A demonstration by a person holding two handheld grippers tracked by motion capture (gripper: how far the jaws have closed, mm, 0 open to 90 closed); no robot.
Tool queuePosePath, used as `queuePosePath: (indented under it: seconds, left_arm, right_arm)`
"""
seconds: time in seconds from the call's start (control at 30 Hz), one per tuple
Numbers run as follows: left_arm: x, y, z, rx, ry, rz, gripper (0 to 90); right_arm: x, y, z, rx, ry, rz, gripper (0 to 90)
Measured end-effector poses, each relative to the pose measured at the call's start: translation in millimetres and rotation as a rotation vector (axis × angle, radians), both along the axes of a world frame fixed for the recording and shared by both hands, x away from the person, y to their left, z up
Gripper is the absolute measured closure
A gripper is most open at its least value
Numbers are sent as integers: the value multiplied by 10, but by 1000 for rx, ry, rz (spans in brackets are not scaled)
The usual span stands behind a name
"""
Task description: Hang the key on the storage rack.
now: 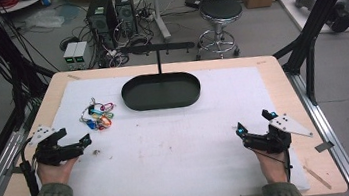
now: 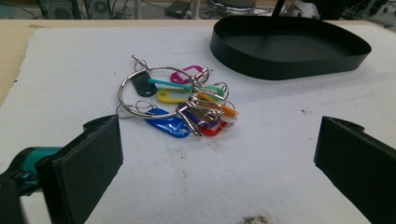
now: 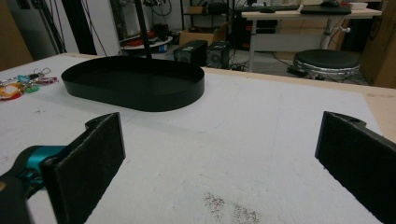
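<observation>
Both grippers idle, resting low at the near edge of the desk, one in each hand.

Left gripper: jaws spread wide, nothing between them. It sits at the left side of the white mat, pointed toward the keys. In the left gripper view the keys lie ahead of the jaws, apart from them, not touched.

Keys: a big metal ring with a bunch of coloured plastic tags (blue, yellow, pink, green, orange, red, black) plus smaller rings, lying flat on the mat in the left rear area, near the tray but well clear of its wall.

Tray: black oval, shallow wall, sits at the rear centre of the mat, looks empty inside. A thin black post rises behind it.

Right gripper: jaws also wide apart, empty. It's at the right side of the mat, well apart from the tray and keys. The right gripper view has the tray ahead-left and the keys at the far left edge.

Small dark specks on the mat close to each gripper.
</observation>
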State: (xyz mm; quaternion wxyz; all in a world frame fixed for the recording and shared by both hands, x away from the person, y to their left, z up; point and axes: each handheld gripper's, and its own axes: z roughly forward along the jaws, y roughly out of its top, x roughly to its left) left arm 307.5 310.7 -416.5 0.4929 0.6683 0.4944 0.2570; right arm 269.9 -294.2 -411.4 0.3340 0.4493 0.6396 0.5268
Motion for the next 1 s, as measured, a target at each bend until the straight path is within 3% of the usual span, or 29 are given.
queuePosePath:
  seconds: [0.07,0.3,0.47,0.63,1.0]
  left_arm:
    - [18,15,3,-10,2,2,17]
    - [159,-11,205,34,-7,-26,17]
    - [239,-35,249,44,1,-38,17]
    - [355,-74,266,52,35,-94,17]
    - [533,-109,318,95,58,-115,17]
  right_arm:
    - [-5,4,1,4,5,1,4]
    - [-8,2,4,3,-3,-4,4]
    - [-12,-3,7,4,-2,-7,4]
    - [-12,-3,8,-2,-8,-4,4]
    - [-20,-8,14,-1,-13,-10,4]
